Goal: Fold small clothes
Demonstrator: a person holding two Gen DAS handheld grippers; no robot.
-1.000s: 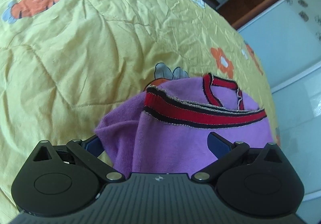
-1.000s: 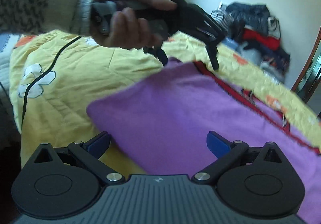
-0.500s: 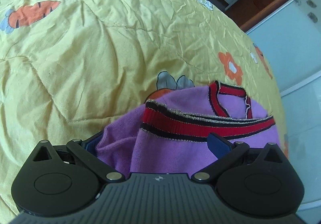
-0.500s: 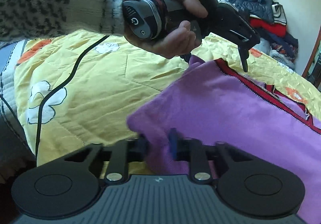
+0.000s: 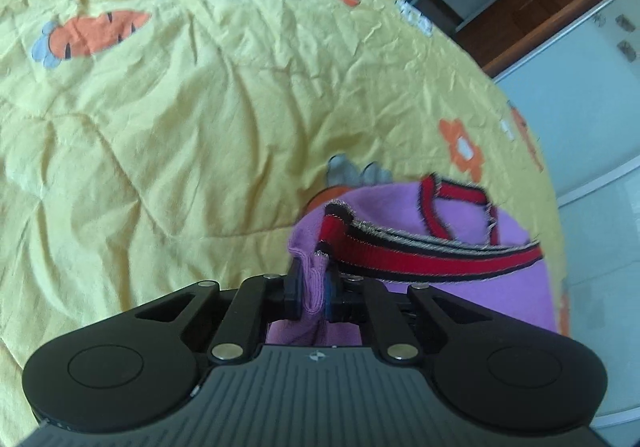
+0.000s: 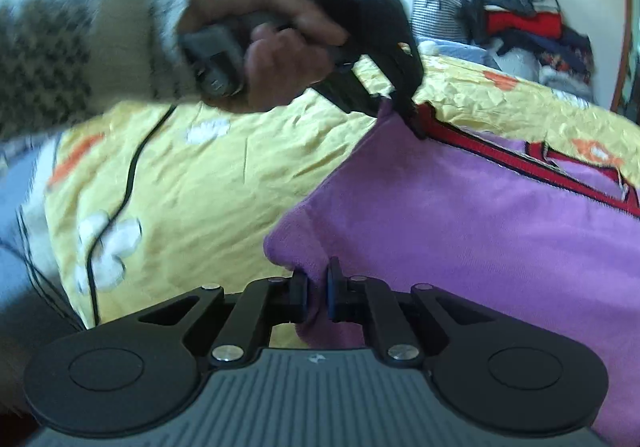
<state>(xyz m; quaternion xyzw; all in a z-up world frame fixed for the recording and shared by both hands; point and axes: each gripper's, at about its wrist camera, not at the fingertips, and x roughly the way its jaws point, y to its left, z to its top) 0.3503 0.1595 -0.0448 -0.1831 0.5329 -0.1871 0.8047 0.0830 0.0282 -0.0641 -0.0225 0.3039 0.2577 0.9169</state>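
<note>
- Purple top (image 6: 460,231) with red trim lies on the yellow quilt (image 5: 180,127).
- Left gripper (image 5: 313,289) pinches its corner by the trim.
- Right gripper (image 6: 318,293) is clamped on another corner.

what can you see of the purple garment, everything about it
The purple garment is a small soft knit top, lilac, with a red band edged in black and glittery thread along one edge and round an opening. It lies mostly flat on the yellow quilt. The left gripper is shut on a bunched corner beside the red band; the right gripper is shut on the plain corner, which looks slightly lifted.
</note>
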